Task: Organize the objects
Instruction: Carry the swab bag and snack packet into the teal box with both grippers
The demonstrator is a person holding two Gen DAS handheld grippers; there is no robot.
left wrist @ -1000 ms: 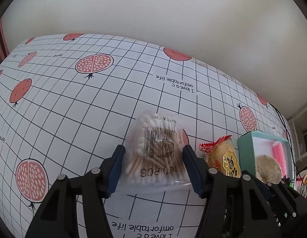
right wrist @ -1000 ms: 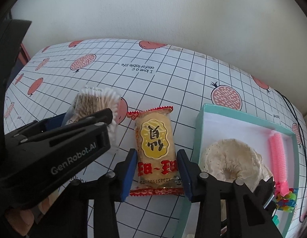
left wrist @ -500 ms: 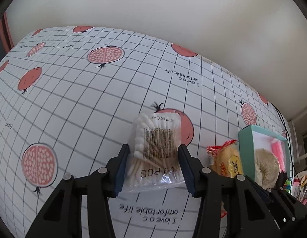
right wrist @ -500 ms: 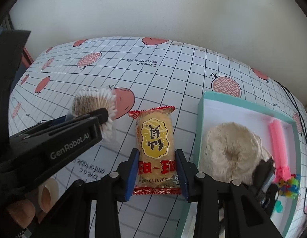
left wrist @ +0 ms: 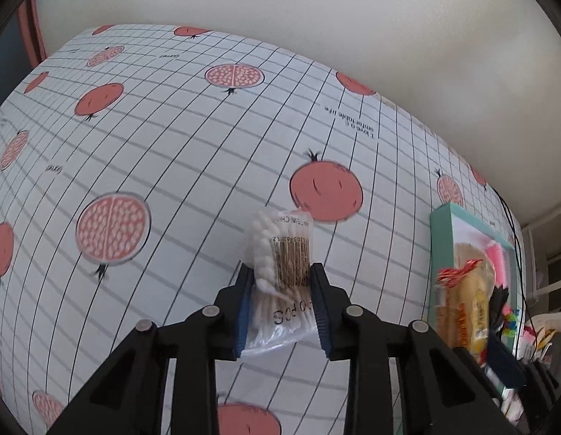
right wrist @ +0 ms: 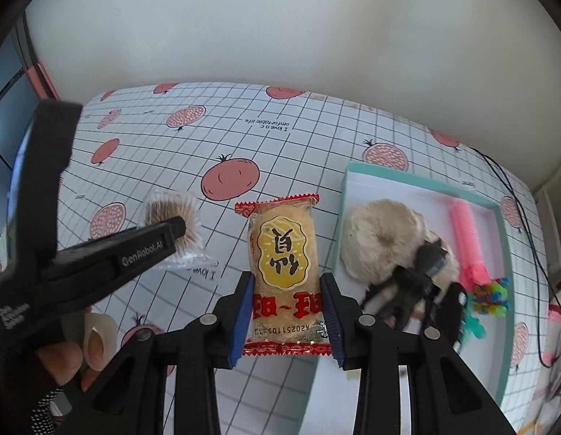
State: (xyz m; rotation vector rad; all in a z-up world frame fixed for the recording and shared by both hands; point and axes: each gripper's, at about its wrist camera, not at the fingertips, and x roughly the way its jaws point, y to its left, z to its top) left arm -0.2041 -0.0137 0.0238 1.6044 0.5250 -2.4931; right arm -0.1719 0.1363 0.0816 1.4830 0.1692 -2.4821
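A clear bag of cotton swabs (left wrist: 280, 264) is pinched between the blue pads of my left gripper (left wrist: 280, 290) and hangs above the pomegranate-print tablecloth (left wrist: 171, 152). The right wrist view shows the same bag (right wrist: 173, 223) at the tip of the left gripper (right wrist: 150, 246). My right gripper (right wrist: 286, 291) is shut on a yellow and red snack packet (right wrist: 282, 250), held up just left of the teal box (right wrist: 407, 177). In the left wrist view the snack packet (left wrist: 465, 308) shows blurred at the right, in front of the teal box (left wrist: 438, 253).
Inside the teal box lie a beige round puff (right wrist: 382, 235), a pink comb (right wrist: 465, 232), a black clip (right wrist: 418, 282) and small colourful pieces (right wrist: 492, 293). A black cable (right wrist: 527, 217) runs along the table's right side. A gloved hand (right wrist: 63, 359) holds the left gripper.
Both grippers have closed tighter on their items and risen from the tablecloth. The swab bag is squeezed narrower, and the snack packet now hangs beside the teal box.
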